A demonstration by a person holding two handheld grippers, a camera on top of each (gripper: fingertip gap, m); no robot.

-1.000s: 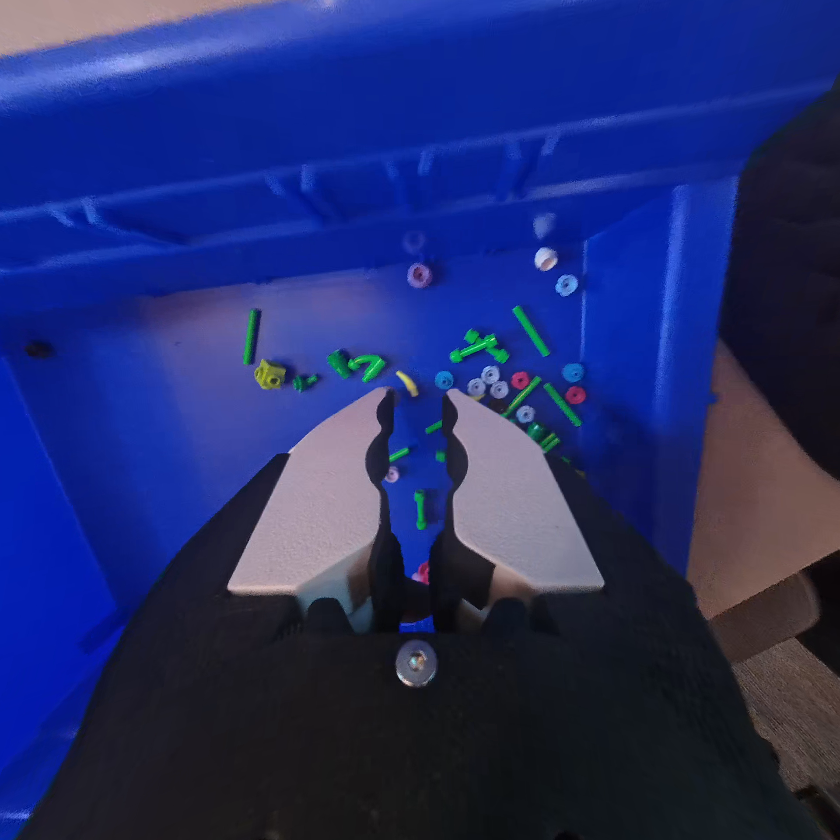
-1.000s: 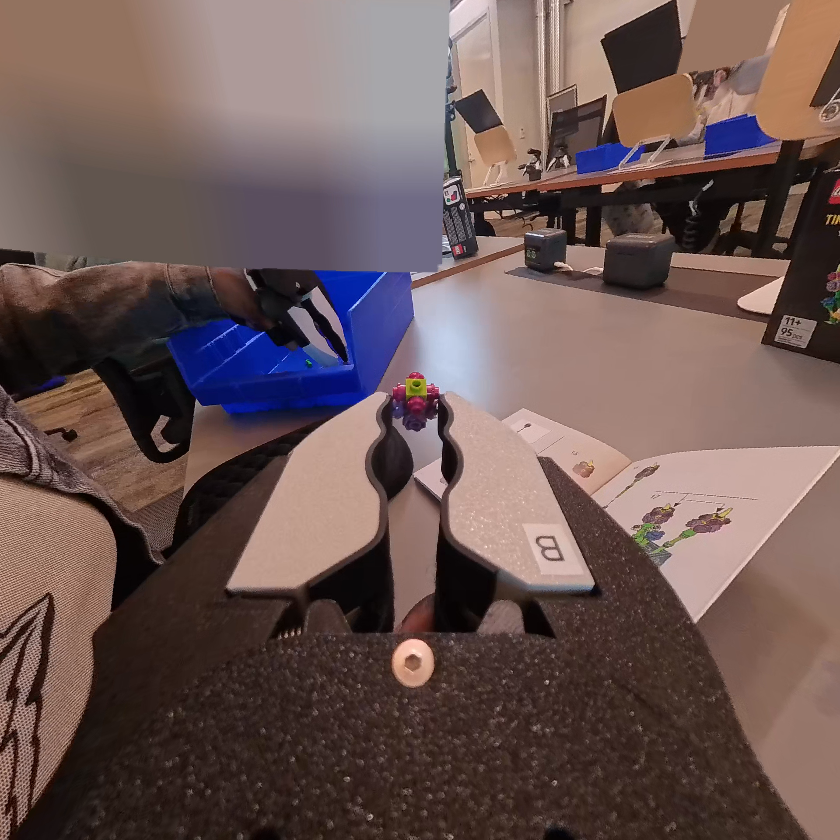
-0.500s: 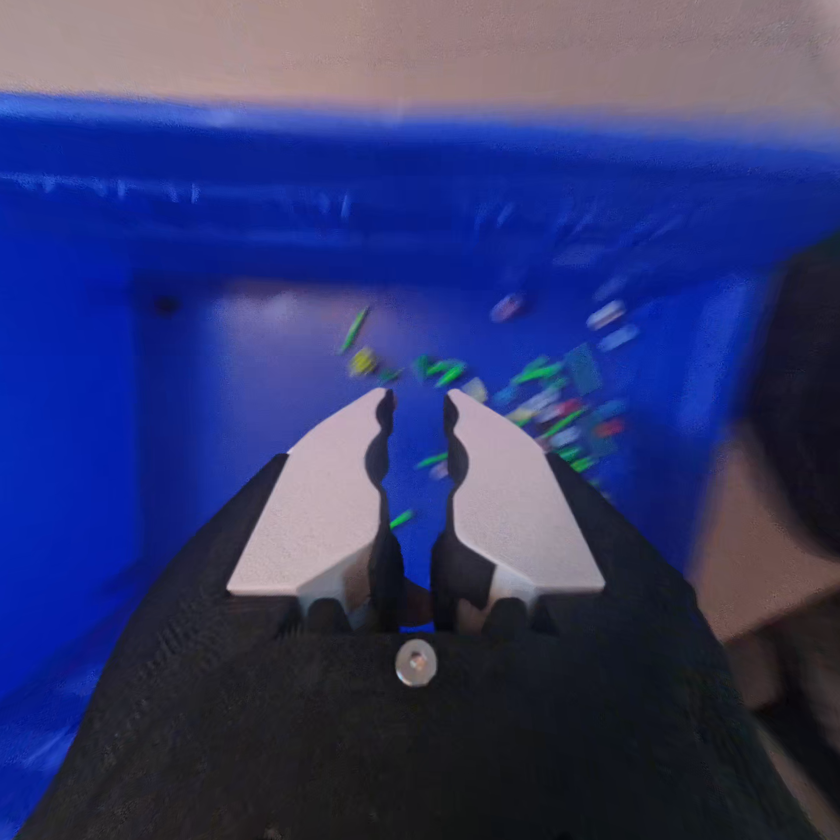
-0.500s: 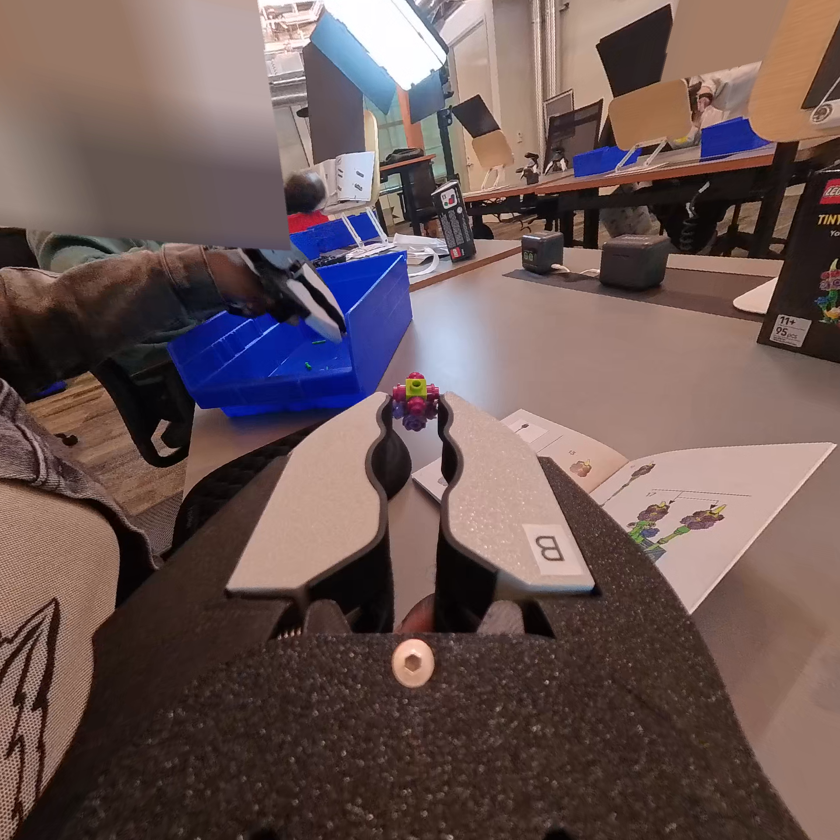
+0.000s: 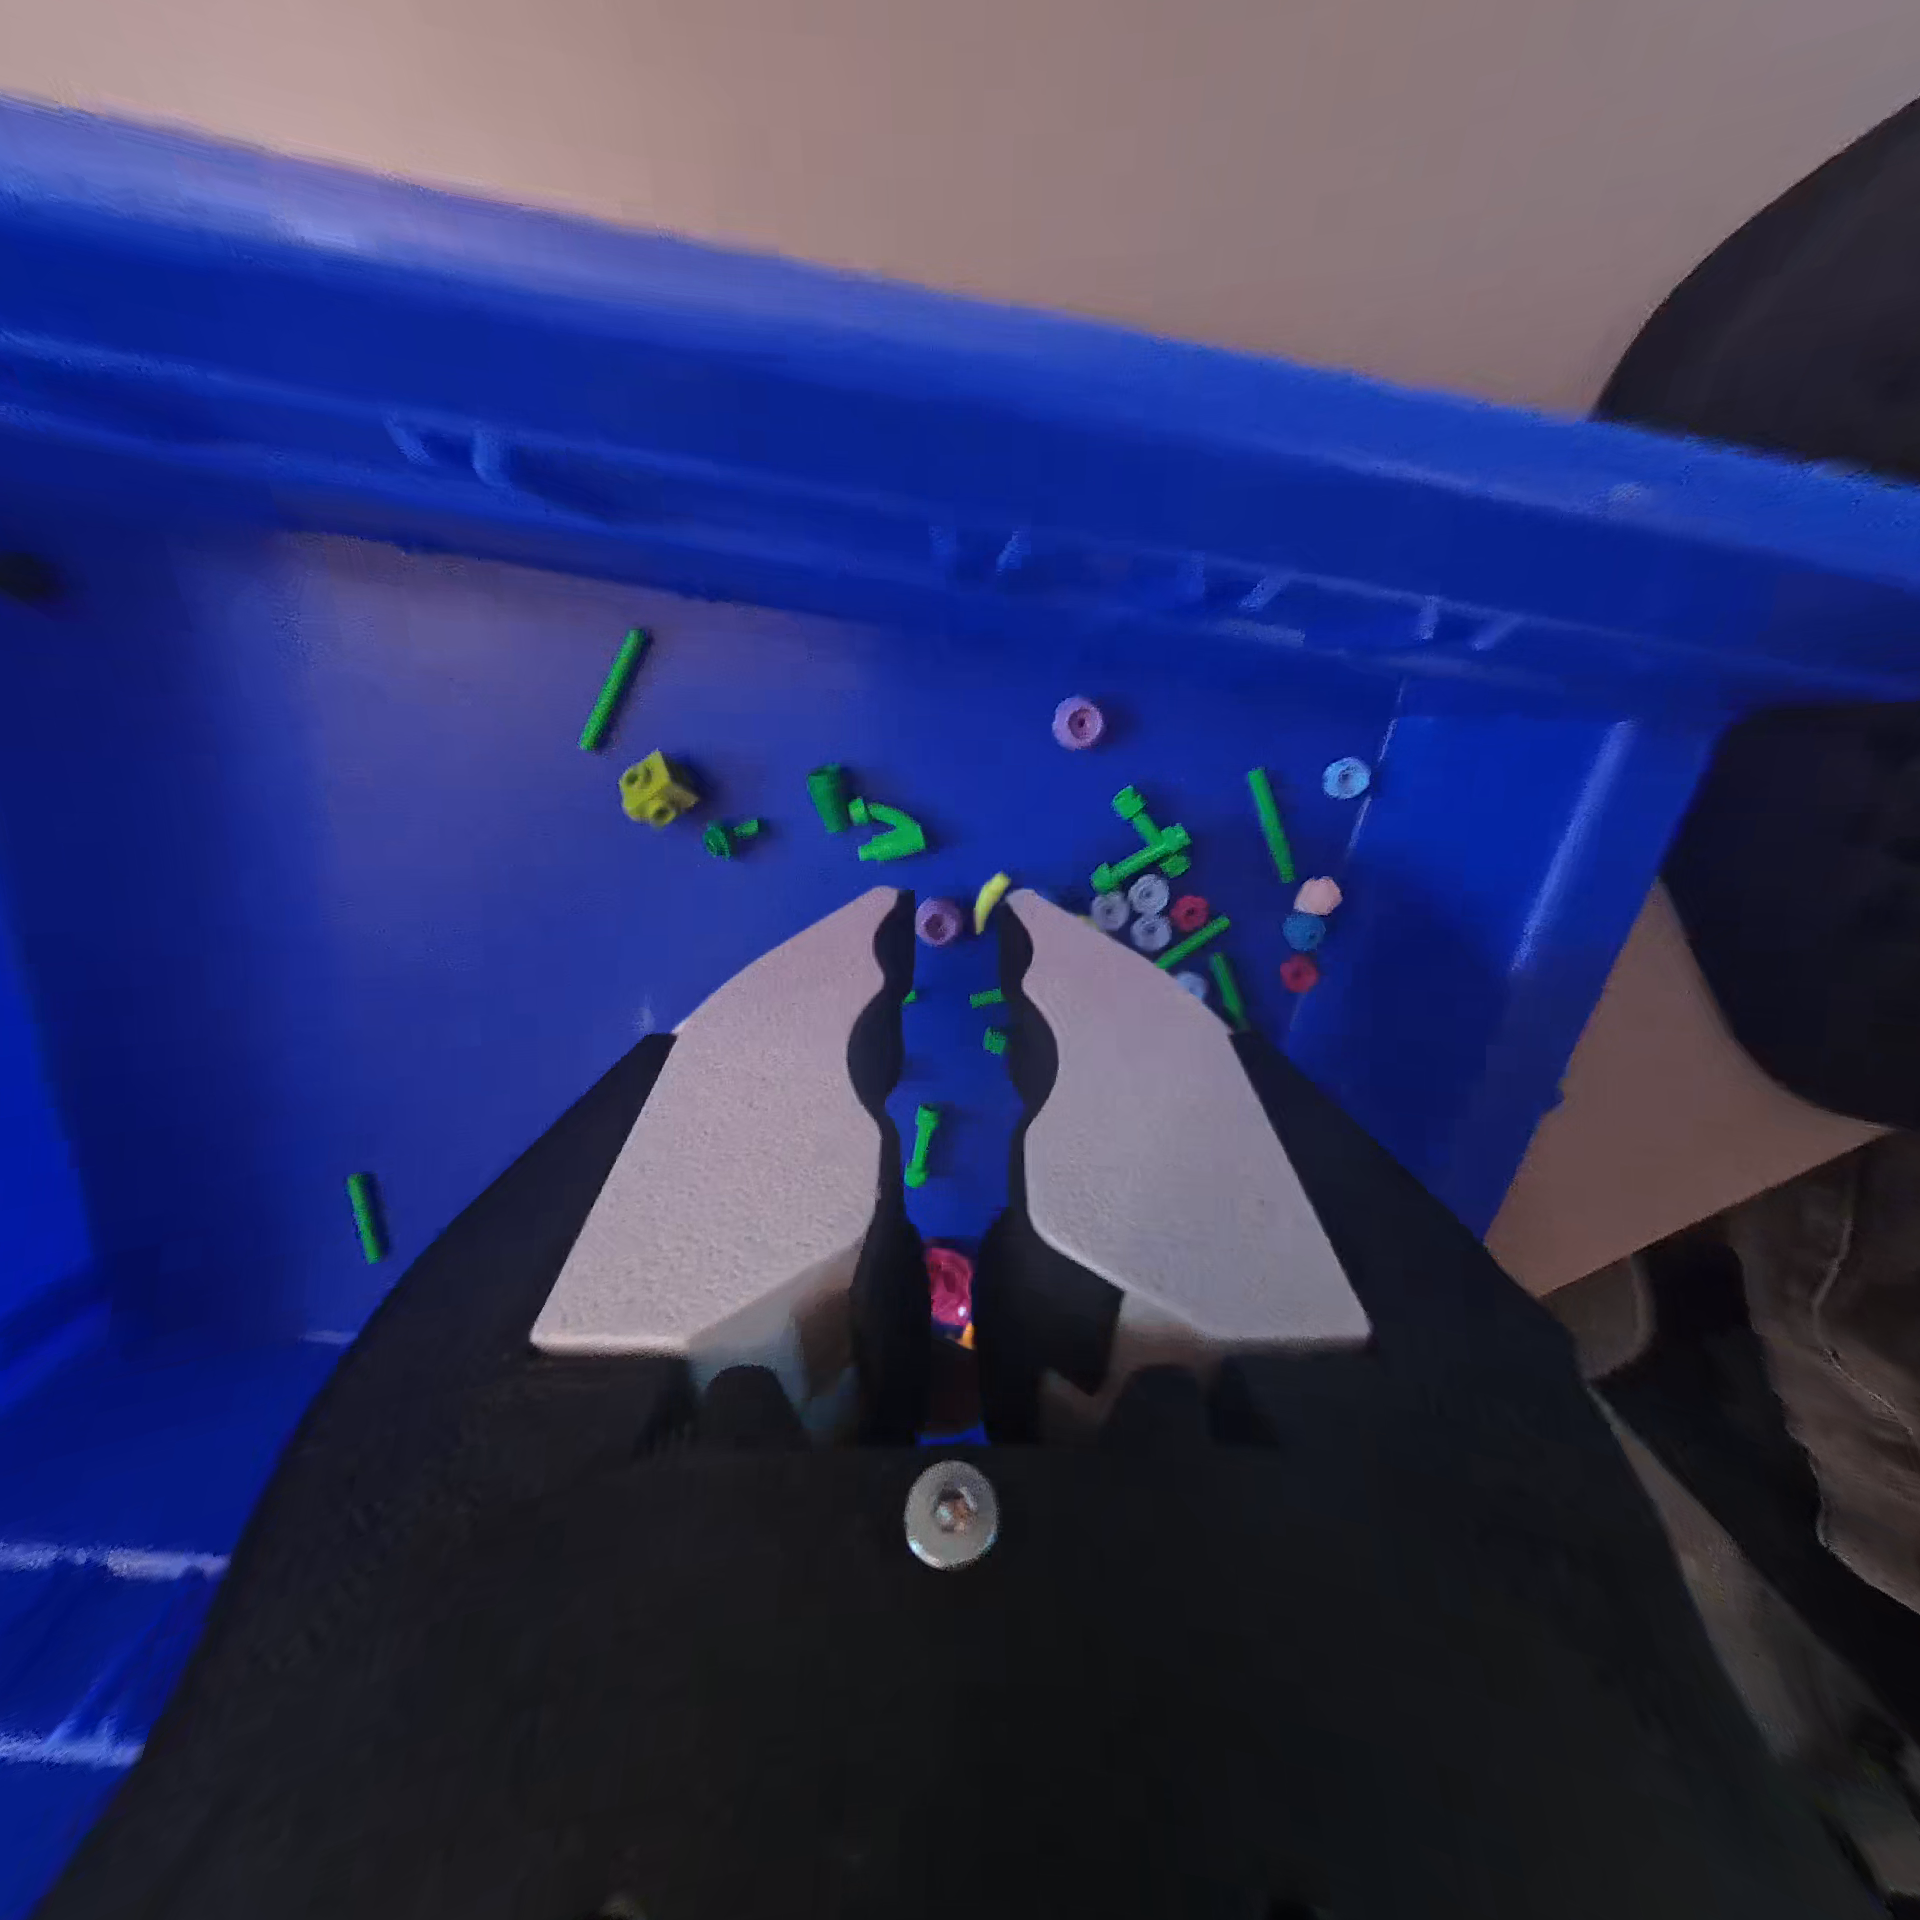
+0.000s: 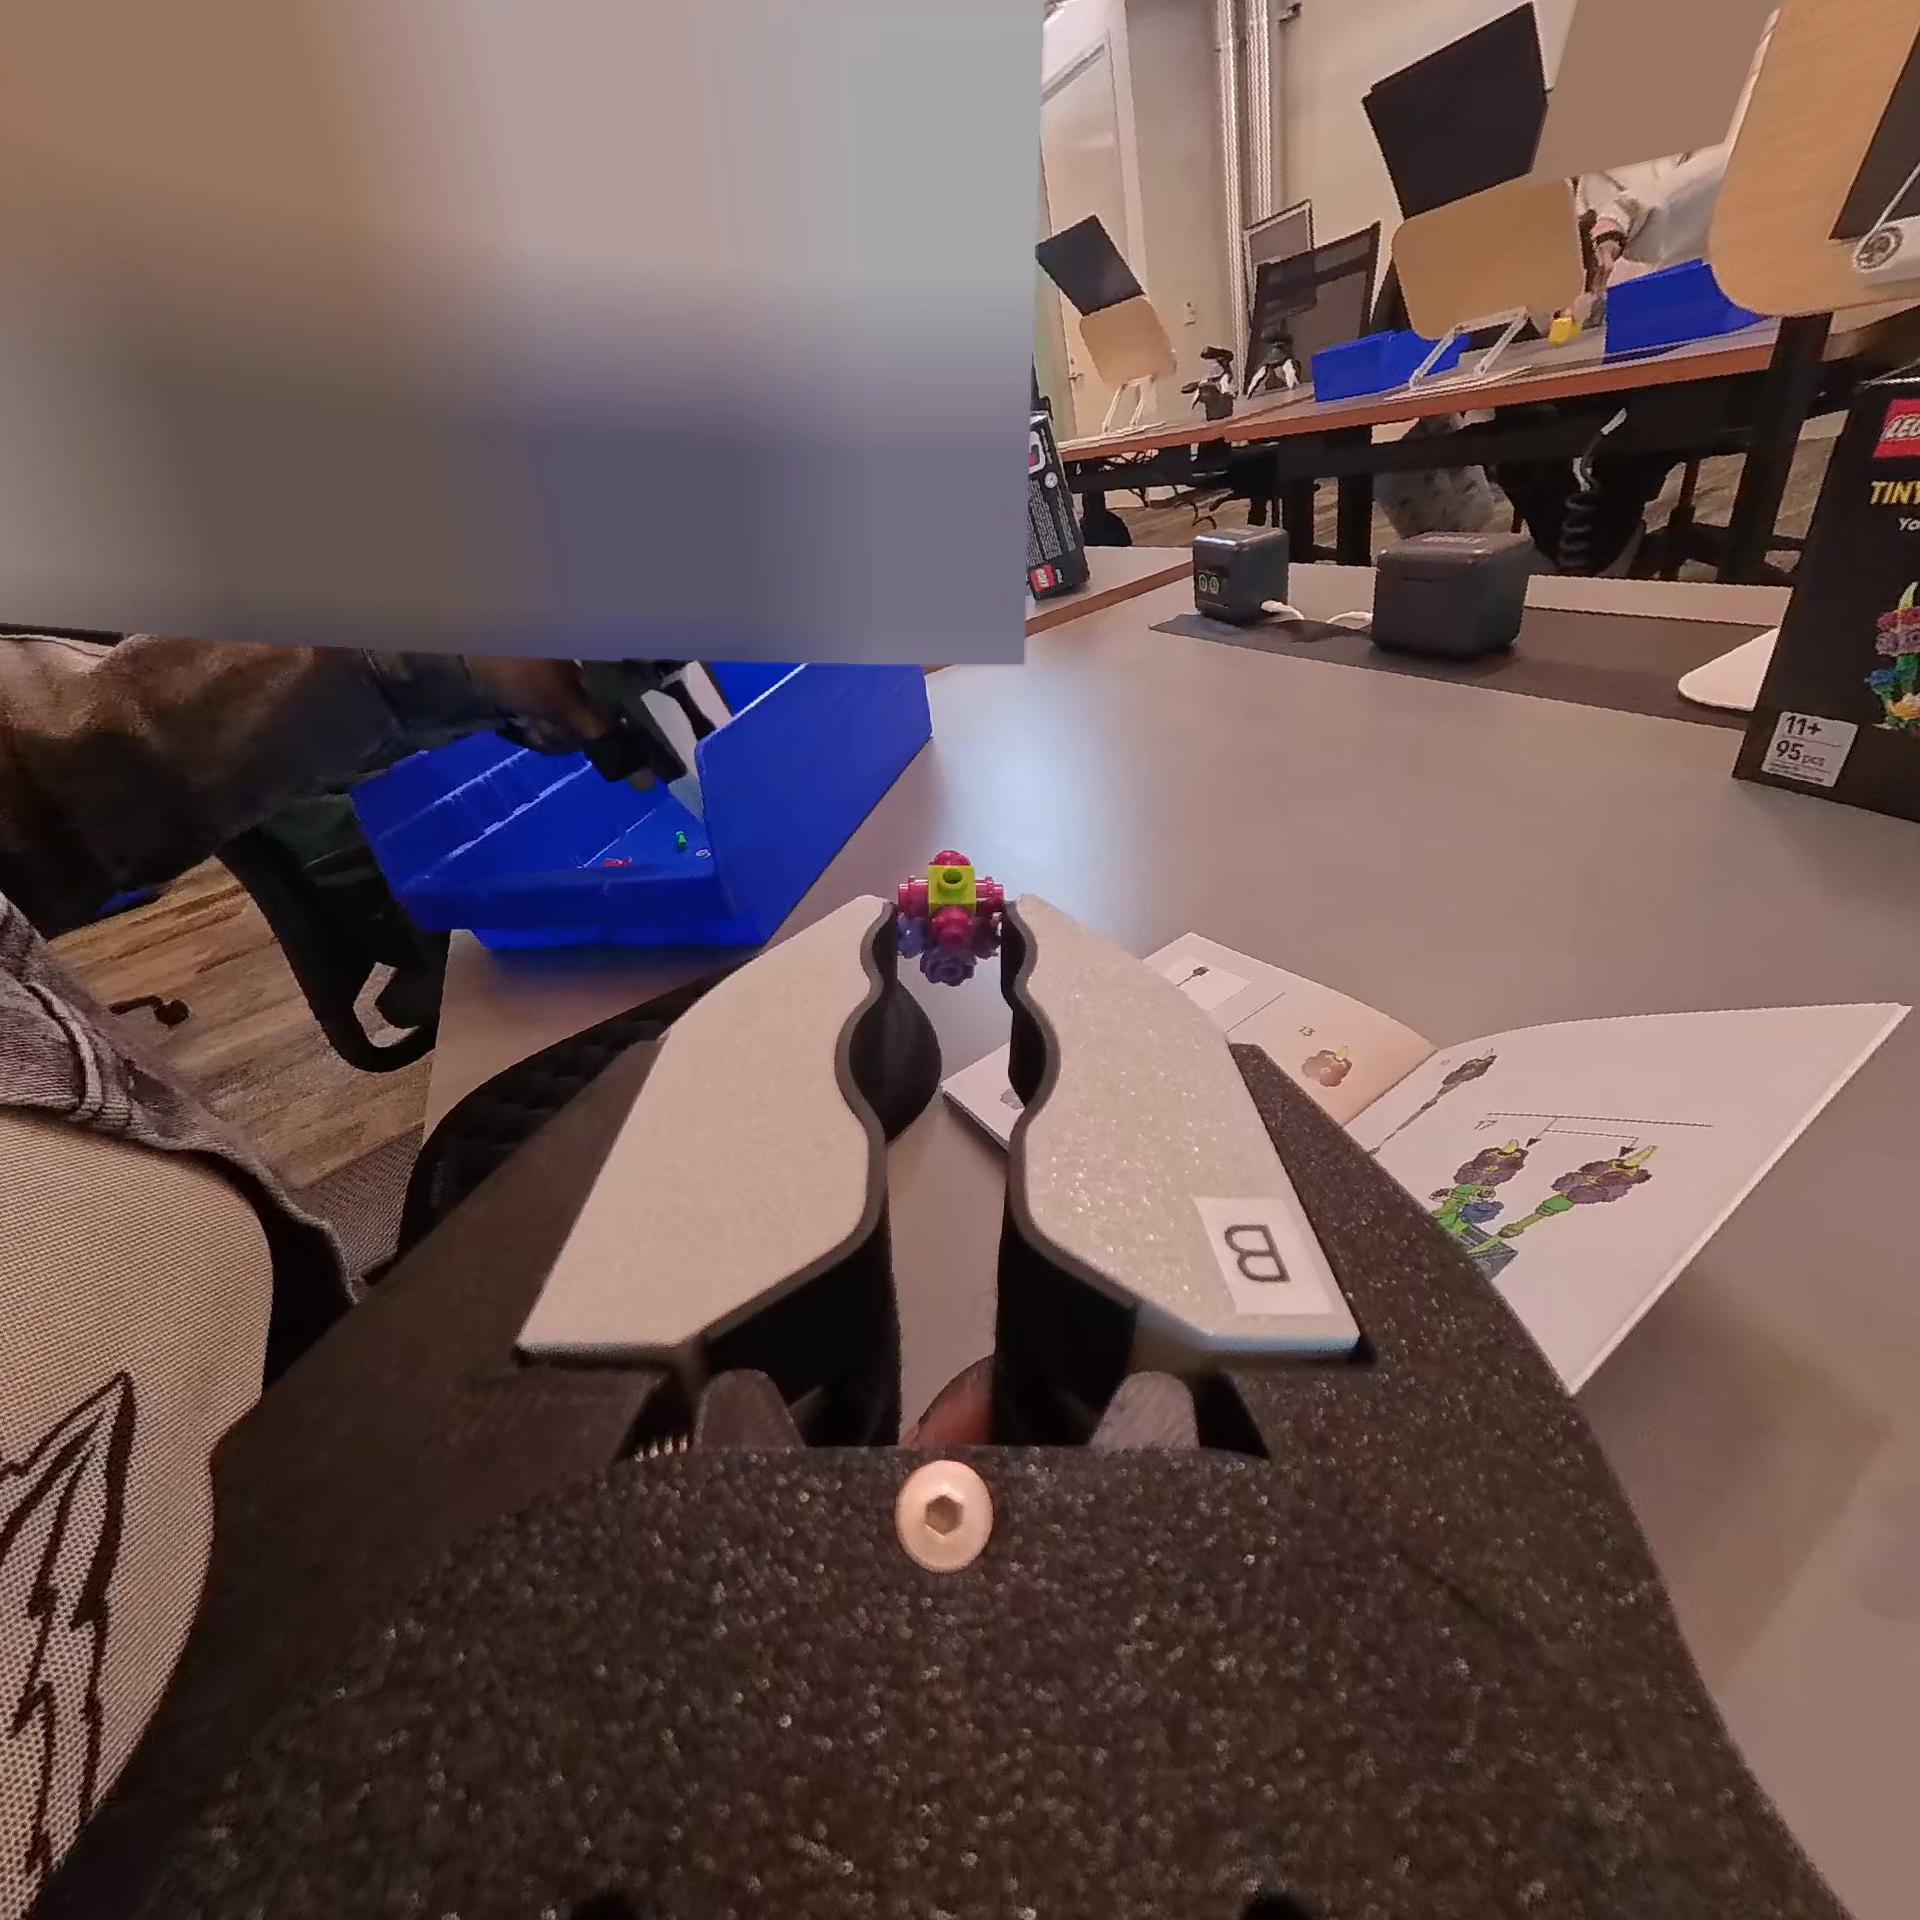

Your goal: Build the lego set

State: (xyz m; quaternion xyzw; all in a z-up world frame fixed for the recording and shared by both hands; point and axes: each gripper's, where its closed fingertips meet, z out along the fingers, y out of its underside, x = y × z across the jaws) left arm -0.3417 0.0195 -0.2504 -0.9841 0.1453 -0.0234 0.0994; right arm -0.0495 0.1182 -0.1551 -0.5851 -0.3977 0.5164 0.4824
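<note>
Left gripper [image 5: 951, 904] sits low centre of the left wrist view, pointed down into a blue plastic bin [image 5: 727, 436]; fingers parted with a narrow gap, nothing between the tips, so released; loose lego pieces scattered on the bin floor just past the tips: a lilac round stud [image 5: 937, 921] and a yellow curved piece [image 5: 990, 900] right at the gap, a lime cube brick [image 5: 657, 788] in the upper left of the scatter, a long green bar [image 5: 613, 689] above it, a green curved stem [image 5: 890, 834] centre, a cluster of grey, red and blue round studs [image 5: 1148, 914] to the right near the bin's side wall; a pink piece [image 5: 945, 1276] shows deep between the finger bases, cannot tell whether it touches them.

Right gripper [image 6: 948, 925] centre of the right wrist view, over a grey table [image 6: 1299, 831]; clenched on a small lego flower assembly [image 6: 948, 914], magenta and purple with a lime cube on top, pinched at the tips; open instruction booklet [image 6: 1558, 1132] flat on the table, right of centre; same bin [image 6: 810, 769] left of centre, other gripper inside it; black lego box [image 6: 1860, 623] upright at the right edge.
</note>
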